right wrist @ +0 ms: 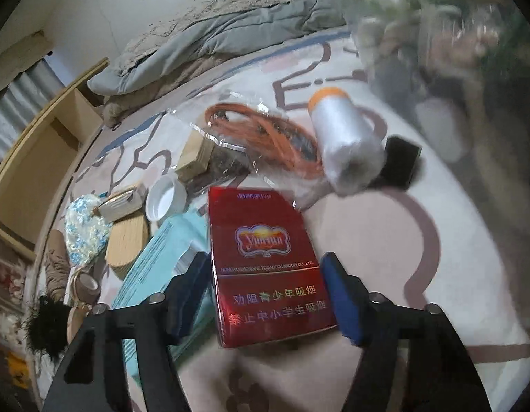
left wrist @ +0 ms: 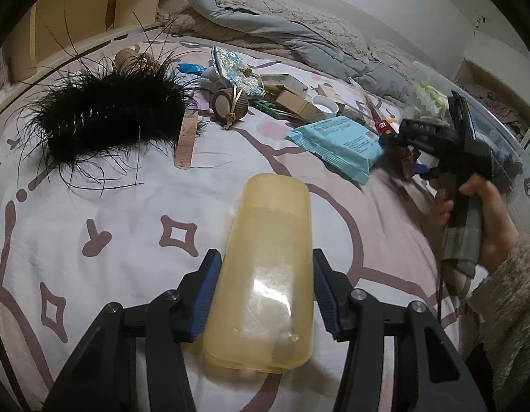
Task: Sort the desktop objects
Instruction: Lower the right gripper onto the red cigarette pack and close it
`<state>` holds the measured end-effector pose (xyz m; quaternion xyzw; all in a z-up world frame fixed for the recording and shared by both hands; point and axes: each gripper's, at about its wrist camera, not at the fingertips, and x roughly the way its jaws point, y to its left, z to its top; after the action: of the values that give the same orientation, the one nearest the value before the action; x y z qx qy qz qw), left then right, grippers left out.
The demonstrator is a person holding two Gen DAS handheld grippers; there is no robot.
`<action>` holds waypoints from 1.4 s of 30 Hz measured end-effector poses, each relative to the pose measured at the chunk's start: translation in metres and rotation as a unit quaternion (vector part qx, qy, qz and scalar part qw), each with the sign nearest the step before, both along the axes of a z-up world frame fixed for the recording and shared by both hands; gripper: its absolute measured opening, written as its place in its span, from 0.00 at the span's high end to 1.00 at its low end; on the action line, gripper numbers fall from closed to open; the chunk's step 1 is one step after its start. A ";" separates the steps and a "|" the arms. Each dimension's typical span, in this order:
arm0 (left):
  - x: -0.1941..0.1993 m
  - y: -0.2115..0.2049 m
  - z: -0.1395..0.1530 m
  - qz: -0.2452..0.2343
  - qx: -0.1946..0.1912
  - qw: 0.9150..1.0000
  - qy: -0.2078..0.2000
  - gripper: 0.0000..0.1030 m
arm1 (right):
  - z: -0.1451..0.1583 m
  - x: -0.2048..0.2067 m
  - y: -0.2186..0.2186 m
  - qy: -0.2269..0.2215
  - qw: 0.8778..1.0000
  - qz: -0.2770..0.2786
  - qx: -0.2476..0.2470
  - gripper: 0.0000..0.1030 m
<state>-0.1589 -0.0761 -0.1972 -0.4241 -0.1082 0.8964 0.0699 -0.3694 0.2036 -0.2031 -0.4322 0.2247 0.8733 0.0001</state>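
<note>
My left gripper (left wrist: 265, 257) is shut on a translucent yellow plastic case (left wrist: 265, 274), a blue pad pressed on each long side, just above the patterned bedsheet (left wrist: 127, 213). In the right wrist view my right gripper (right wrist: 265, 257) is shut on a red cigarette box (right wrist: 265, 261), whose edges sit against both blue pads. The box overlaps a teal packet (right wrist: 155, 267). In the left wrist view, a hand holds the right gripper (left wrist: 407, 130) over the clutter at the right.
A black feather piece (left wrist: 103, 116), a wooden ruler (left wrist: 185, 140), a tape roll (left wrist: 230, 103) and small boxes lie further back. A film roll (right wrist: 347, 144), a bagged orange cord (right wrist: 261, 137) and a clear bin (left wrist: 488, 130) are near the right gripper. A grey quilt (left wrist: 299, 34) lies behind.
</note>
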 end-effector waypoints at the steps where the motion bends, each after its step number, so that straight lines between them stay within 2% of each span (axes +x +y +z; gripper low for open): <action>1: 0.000 -0.001 0.000 0.000 0.003 1.000 0.001 0.51 | 0.003 0.005 -0.003 0.007 1.000 0.007 0.008 0.38; 6: 0.002 -0.001 0.001 0.000 0.010 1.000 0.003 0.51 | 0.019 0.039 -0.023 0.026 0.997 0.050 0.061 0.39; 10: 0.003 0.000 0.002 -0.002 0.009 1.000 0.006 0.51 | 0.021 0.073 -0.038 0.010 0.992 0.086 0.096 0.39; 17: 0.005 0.001 0.002 0.002 0.002 1.000 0.008 0.51 | 0.009 0.136 -0.061 -0.029 0.984 0.128 0.122 0.39; 23: 0.005 0.006 0.001 0.002 -0.025 1.000 0.016 0.51 | 0.009 0.173 -0.076 -0.024 0.982 0.142 0.124 0.39; 27: 0.004 0.010 0.000 0.004 -0.041 0.999 0.020 0.51 | 0.009 0.181 -0.078 -0.016 0.984 0.137 0.112 0.39; 33: 0.002 0.014 -0.001 0.008 -0.055 0.998 0.027 0.51 | 0.008 0.170 -0.067 -0.017 0.990 0.102 0.091 0.39; 39: 0.001 0.016 -0.002 0.008 -0.056 0.998 0.027 0.51 | 0.009 0.176 -0.052 -0.034 0.988 0.049 0.142 0.39; 40: 0.000 0.016 -0.002 0.008 -0.056 0.998 0.027 0.51 | 0.009 0.177 -0.049 -0.039 0.988 0.038 0.148 0.37; 41: 0.000 0.016 -0.002 0.007 -0.057 0.998 0.027 0.51 | 0.009 0.178 -0.046 -0.044 0.986 0.025 0.157 0.25; 42: 0.000 0.015 -0.002 0.007 -0.057 0.998 0.027 0.51 | 0.010 0.180 -0.043 -0.045 0.985 0.009 0.169 0.19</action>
<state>-0.1585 -0.0607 -0.1994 -0.4021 -0.0579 0.9128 0.0420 -0.1894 0.1606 -0.1935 -0.4672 0.0697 0.8782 0.0754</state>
